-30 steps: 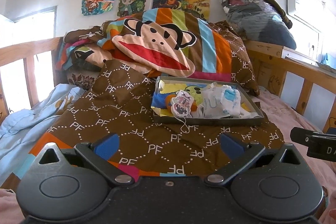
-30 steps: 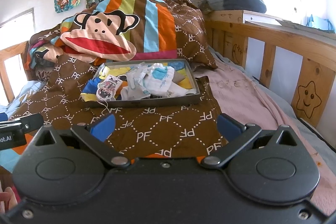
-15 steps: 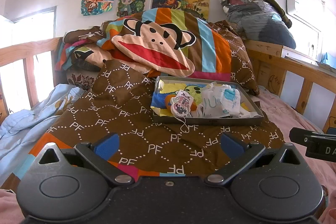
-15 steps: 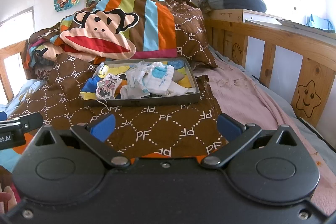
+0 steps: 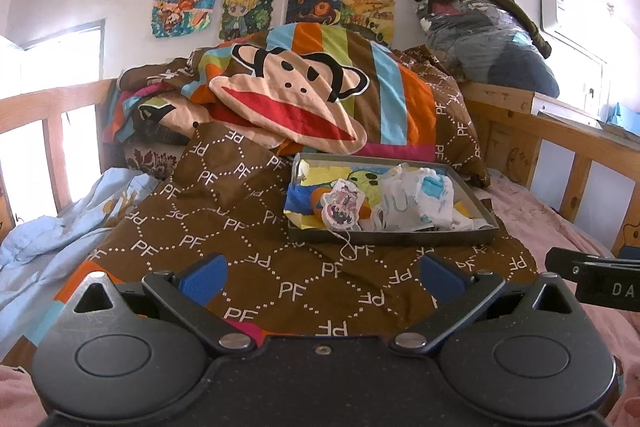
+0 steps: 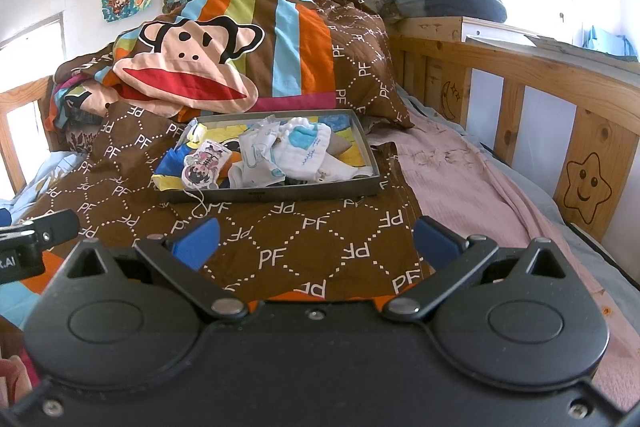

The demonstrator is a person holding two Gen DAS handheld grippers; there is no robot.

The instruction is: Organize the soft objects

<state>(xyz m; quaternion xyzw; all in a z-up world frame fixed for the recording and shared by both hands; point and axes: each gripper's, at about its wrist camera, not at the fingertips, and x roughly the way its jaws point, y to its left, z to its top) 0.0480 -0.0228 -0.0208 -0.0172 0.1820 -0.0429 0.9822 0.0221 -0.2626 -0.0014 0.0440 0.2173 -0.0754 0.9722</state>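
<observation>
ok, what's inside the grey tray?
In the tray: a cartoon charm at its left front, white and blue cloths piled mid-tray, yellow and blue fabric beneath. The tray floor is covered.

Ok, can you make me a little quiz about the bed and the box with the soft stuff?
1. True or false: the grey tray sits on the brown quilt.
2. Which gripper is holding something: A left gripper, B right gripper, C neither?
3. Fill in: the round cartoon charm hangs over the tray's ____ left corner.

Key: 1 true. 2 C, both are open and empty. 3 near.
</observation>
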